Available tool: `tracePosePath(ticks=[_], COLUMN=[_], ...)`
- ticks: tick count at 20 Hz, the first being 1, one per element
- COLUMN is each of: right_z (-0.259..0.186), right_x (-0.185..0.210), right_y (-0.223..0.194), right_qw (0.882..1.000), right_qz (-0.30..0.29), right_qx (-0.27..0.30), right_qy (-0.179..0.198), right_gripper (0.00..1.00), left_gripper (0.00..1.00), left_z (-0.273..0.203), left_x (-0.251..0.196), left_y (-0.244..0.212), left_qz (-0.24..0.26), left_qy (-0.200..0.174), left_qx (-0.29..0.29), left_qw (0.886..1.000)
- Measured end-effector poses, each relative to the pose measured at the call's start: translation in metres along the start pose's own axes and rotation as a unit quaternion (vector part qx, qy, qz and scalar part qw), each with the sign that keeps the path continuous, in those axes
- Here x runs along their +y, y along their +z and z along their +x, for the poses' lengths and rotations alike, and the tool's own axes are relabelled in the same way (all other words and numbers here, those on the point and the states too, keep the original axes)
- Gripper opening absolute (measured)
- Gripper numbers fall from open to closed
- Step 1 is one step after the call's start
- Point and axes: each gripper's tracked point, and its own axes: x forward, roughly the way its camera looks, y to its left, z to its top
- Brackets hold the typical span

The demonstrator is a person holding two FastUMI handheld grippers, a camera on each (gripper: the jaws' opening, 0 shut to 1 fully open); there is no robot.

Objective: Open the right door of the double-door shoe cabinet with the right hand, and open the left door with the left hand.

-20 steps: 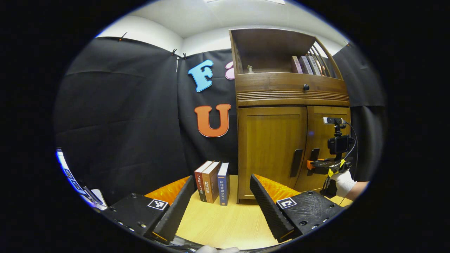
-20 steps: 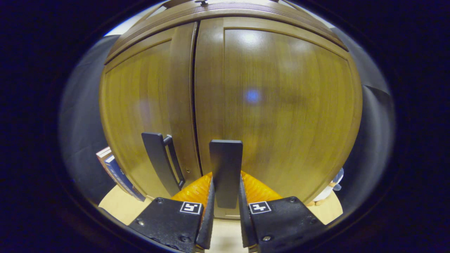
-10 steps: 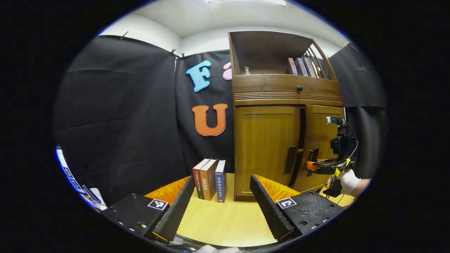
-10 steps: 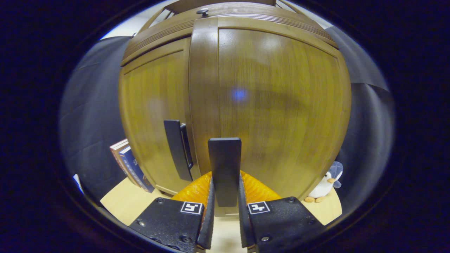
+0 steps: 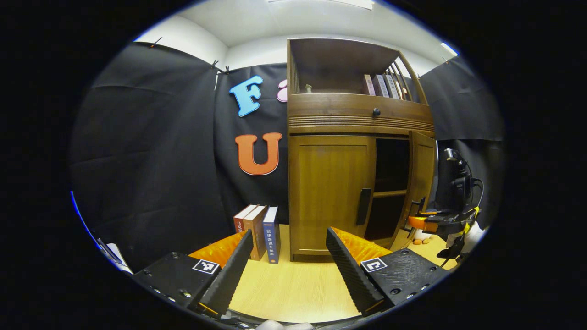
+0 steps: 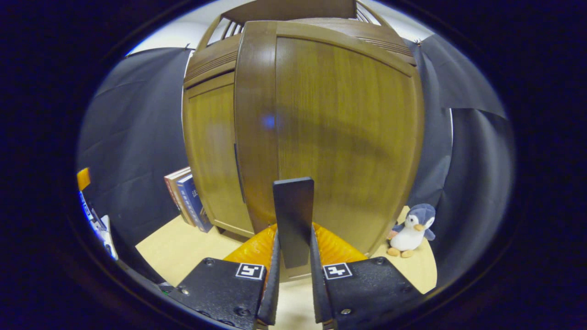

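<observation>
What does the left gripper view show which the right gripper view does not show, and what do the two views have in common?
Left gripper view: the left gripper with jaws open, and the cabinet with its shelf books, drawer knob and dark inside. Right gripper view: the right gripper with jaws shut on the right door's handle, and a plush penguin. Both: the left door shut, the right door open, the standing books.

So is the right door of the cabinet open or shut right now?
Open. The right door is swung outward, showing the dark inside with a shelf. The right gripper is shut on its handle.
</observation>
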Motion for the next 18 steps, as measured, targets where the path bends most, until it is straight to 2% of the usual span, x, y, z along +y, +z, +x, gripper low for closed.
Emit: tracePosePath(ticks=[10,12,13,14,17,18], right_z=[-0.052,-0.063,-0.068,-0.072,-0.083,-0.086], right_x=[-0.033,-0.043,-0.048,-0.052,-0.067,-0.073], right_y=[-0.017,-0.022,-0.024,-0.025,-0.032,-0.034], right_qw=[0.999,0.999,0.998,0.997,0.994,0.993], right_qz=[0.025,0.033,0.038,0.044,0.068,0.076], right_qx=[0.003,0.002,0.002,0.002,0.004,0.005], right_qy=[-0.028,-0.041,-0.048,-0.057,-0.083,-0.091], right_gripper=[0.33,0.32,0.31,0.3,0.29,0.28], left_gripper=[0.96,0.96,1.0,0.96,0.96,1.0], left_z=[0.014,0.018,0.02,0.022,0.022,0.021], left_x=[-0.037,-0.047,-0.054,-0.055,-0.069,-0.074], left_y=[0.006,0.007,0.007,0.007,0.008,0.007], left_qz=[-0.002,-0.007,-0.009,-0.01,0.0,0.004], left_qy=[-0.041,-0.054,-0.063,-0.071,-0.089,-0.094], left_qx=[-0.007,-0.007,-0.004,-0.003,-0.005,-0.006], left_qw=[0.999,0.998,0.998,0.997,0.996,0.996])
